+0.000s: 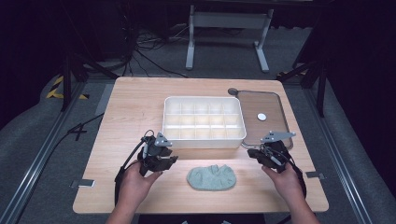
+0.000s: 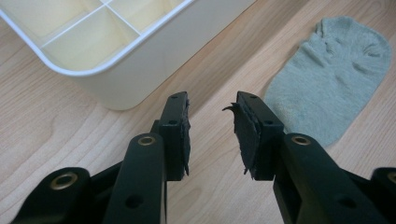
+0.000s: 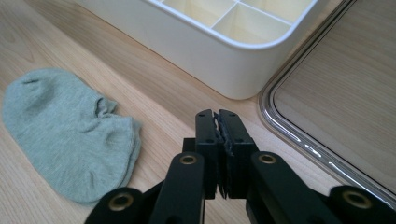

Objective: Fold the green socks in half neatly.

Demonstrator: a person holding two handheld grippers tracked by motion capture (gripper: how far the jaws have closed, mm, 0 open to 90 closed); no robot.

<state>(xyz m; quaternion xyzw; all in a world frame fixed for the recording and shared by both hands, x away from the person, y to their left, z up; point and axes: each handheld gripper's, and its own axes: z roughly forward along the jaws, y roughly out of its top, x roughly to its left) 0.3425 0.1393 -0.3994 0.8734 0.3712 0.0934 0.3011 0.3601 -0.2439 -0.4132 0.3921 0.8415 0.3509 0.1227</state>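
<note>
Left gripper [image 2: 211,128] has its jaws apart, holding nothing; right gripper [image 3: 217,135] is pressed together, empty too. Both hover low over the table [image 1: 130,102], flanking the sock [image 1: 211,178] lying before the box [image 1: 204,122].

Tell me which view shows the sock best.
The high view: the whole sock lies flat on the table, between both grippers, in front of the box. The left gripper view cuts it at the frame's right edge; the right gripper view shows nearly all, close up.
</note>
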